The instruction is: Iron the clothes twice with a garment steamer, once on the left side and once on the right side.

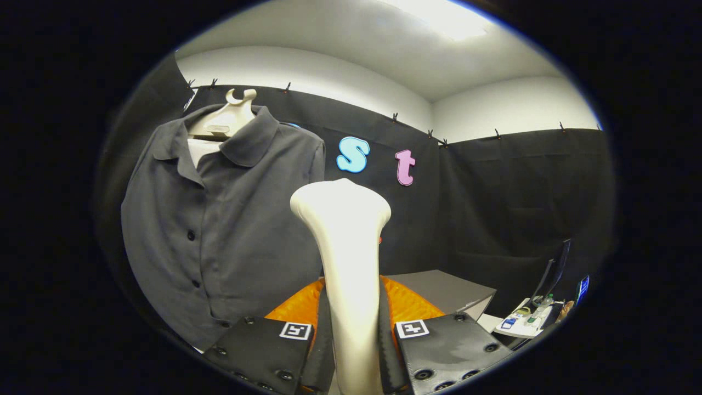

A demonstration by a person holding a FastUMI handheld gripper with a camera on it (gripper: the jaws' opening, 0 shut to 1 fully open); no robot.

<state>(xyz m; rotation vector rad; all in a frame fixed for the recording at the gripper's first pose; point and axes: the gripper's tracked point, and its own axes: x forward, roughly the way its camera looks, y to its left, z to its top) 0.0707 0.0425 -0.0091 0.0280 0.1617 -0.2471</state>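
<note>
Garment steamer (345,247) is held upright between the two fingers of the tongs (354,351). Its cream handle is clamped from both sides, one finger pressed on each flank, so the tongs are closed down to the handle's width. The flared head of the steamer is seen well above the fingertips, rising straight ahead of them.

The shirt (219,230) is hung beyond the tongs and to the left of the steamer. It is dark grey, buttoned down the front, with a collar, and is carried on a pale hanger (227,118) at the top. The steamer head is seen beside the shirt's right edge; whether the two are touching cannot be told from this angle, since the head is facing away from the camera.

An orange object (408,304) is partly visible just behind the handle, low down between the fingers and the counter (444,291). The grey counter is placed beyond the fingers, to the right of the steamer. Further right, past the counter, a white tray-like surface with small items (524,323) is seen next to a dark screen (556,271); details there are too small to be made out.
</note>
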